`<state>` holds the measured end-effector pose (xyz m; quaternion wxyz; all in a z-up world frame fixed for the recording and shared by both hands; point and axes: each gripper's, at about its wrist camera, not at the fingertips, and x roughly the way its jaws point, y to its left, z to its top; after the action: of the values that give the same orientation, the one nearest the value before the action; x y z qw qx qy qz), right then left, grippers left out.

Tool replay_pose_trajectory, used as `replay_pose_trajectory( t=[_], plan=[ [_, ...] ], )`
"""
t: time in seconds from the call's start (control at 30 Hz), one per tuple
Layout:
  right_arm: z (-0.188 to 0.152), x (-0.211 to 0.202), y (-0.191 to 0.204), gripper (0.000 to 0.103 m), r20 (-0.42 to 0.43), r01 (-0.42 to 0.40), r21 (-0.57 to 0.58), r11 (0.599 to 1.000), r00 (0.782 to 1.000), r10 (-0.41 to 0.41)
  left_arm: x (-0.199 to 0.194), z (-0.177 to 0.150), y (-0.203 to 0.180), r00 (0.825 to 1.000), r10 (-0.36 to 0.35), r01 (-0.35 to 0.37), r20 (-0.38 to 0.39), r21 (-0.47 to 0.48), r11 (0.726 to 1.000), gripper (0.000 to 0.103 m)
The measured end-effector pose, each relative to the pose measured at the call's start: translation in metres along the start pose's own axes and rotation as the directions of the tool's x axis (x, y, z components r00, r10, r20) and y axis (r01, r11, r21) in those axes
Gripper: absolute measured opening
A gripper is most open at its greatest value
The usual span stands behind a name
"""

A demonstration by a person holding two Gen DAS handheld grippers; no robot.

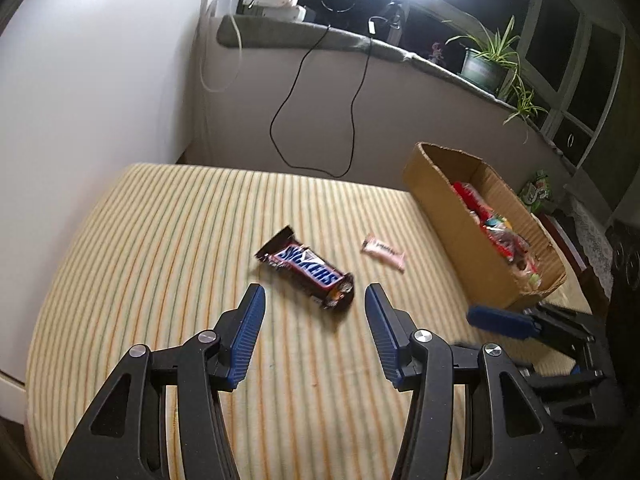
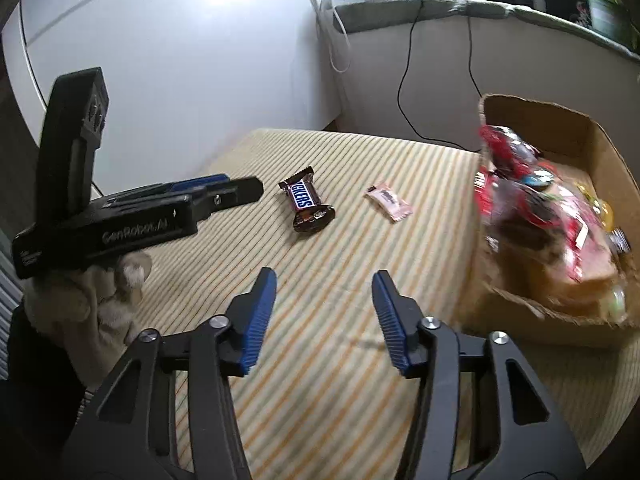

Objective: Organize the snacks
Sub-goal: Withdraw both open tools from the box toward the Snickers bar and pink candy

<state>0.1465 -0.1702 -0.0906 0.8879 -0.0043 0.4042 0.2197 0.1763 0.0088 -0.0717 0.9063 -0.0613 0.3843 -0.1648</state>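
Ribbed blue gripper pads, striped cloth

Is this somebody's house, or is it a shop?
Probably a home. A potted plant sits on the window ledge, and snacks lie on a striped cloth beside a cardboard box.

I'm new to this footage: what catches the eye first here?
A dark brown Snickers bar lies alone mid-way on the yellow striped cloth, just ahead of the open left gripper. A small pink wrapped candy lies to its right, and a brown cardboard box crammed with red snack packets stands at the right edge.
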Motion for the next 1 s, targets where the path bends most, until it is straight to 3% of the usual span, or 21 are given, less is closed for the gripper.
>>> replay_pose_trajectory(
  t=[0.43,0.83,1.0],
  plan=[
    [0.041,0.063,-0.005,0.046,-0.055,0.131,0.041,0.991,0.99,-0.129,0.008,0.003,0.036,1.0,-0.012,0.012,0.004,-0.056,0.998,0.046],
    [0.064,0.1,-0.008,0.04,-0.094,0.283,-0.01,0.959,0.955,-0.282,0.016,0.003,0.04,0.999,-0.046,0.046,-0.007,-0.054,0.998,0.046],
    [0.064,0.107,-0.016,0.04,-0.121,0.298,-0.005,0.955,0.947,-0.296,0.02,0.003,0.036,0.998,-0.065,0.064,-0.013,-0.052,0.997,0.046]
  ],
)
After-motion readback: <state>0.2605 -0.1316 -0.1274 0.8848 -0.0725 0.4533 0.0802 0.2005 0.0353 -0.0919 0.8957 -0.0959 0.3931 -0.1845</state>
